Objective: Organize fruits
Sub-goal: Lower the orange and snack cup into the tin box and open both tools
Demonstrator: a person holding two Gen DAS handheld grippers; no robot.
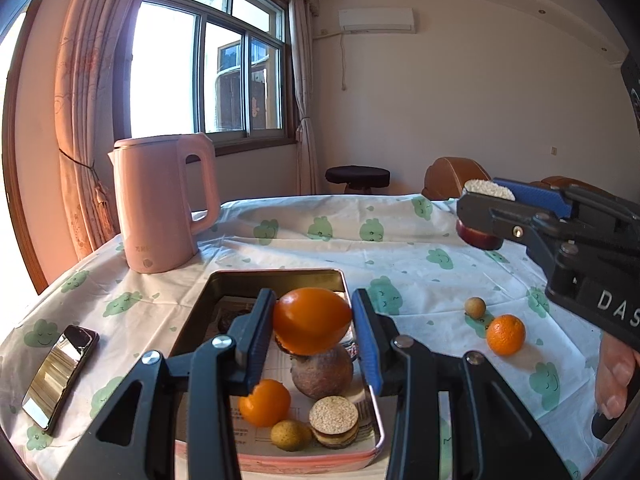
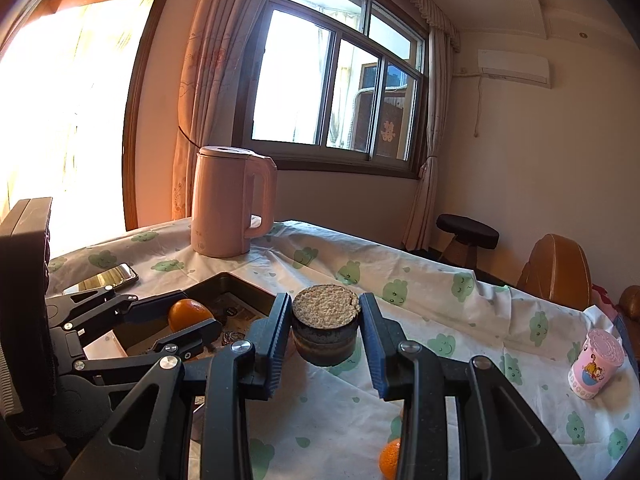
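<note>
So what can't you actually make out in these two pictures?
- Left wrist view: tray floor, partly hidden by the left gripper and its orange.
- Right wrist view: loose orange, half behind the right gripper.
- Kettle logo: too small to read.

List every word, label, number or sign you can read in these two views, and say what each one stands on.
"DAS": white letters, cut off by the frame edge, on the black body of the right tool.
"囍": red paper cutout seen through the sliding window.
Pink electric kettle: small marking near its base, too small to read.
Printed paper lining the metal tray: text too blurred to read.
Pink cartoon cup: pictures only, no legible words.
</note>
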